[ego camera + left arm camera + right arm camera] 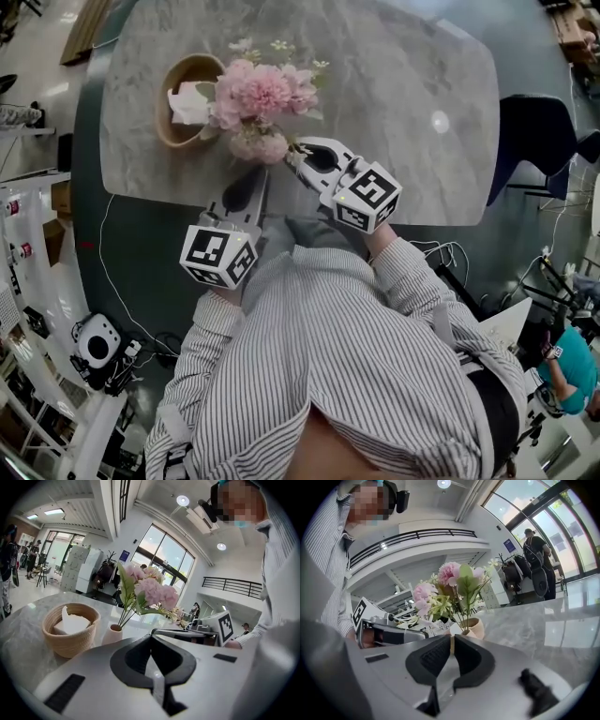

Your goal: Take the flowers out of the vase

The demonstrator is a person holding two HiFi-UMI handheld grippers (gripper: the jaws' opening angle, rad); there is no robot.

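Note:
Pink and white flowers (pixel 258 98) stand in a small pale vase (pixel 112 633) on the marble table (pixel 394 84); from above the blooms hide the vase. Both grippers hover at the table's near edge, just short of the bouquet. My left gripper (pixel 260 175) is shut and empty, its tips (pixel 150 637) meeting right of the vase. My right gripper (pixel 292 156) is also shut with nothing in it, its tips (pixel 452 638) just in front of the vase (pixel 474 627). The flowers (pixel 452 585) rise above both.
A woven basket (pixel 172 122) holding a white tissue box sits left of the flowers. A dark chair (pixel 539 141) stands at the table's right end. Cables and equipment lie on the floor to the left. People stand in the far background.

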